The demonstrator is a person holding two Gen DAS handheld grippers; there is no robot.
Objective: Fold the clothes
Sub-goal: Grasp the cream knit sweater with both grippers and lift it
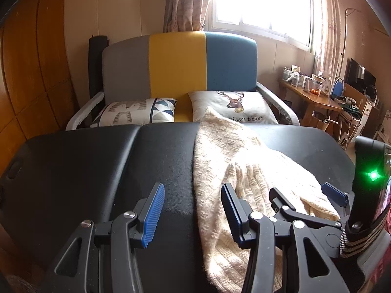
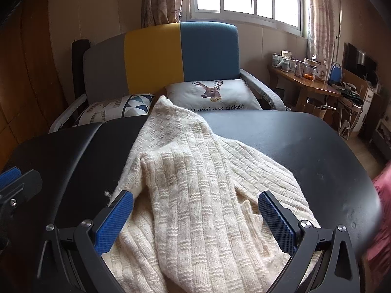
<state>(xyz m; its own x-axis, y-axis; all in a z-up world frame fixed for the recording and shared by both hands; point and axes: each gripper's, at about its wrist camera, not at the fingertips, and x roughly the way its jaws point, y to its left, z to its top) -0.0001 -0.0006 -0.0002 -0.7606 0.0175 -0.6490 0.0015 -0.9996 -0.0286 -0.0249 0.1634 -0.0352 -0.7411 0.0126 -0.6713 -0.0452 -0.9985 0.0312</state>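
Note:
A cream knit sweater lies rumpled on the black padded table, running from the far edge to the near edge. My left gripper is open over the sweater's left edge, its right pad resting by the knit. In the same view my right gripper hovers open over the sweater's bunched right part. In the right wrist view the sweater fills the middle of the table, and my right gripper is wide open just above its folds. The left gripper's pad shows at the left edge.
Behind the table stands a sofa with a grey, yellow and blue back and two pillows. A cluttered wooden desk is at the right under a bright window. Something pink shows at the right edge.

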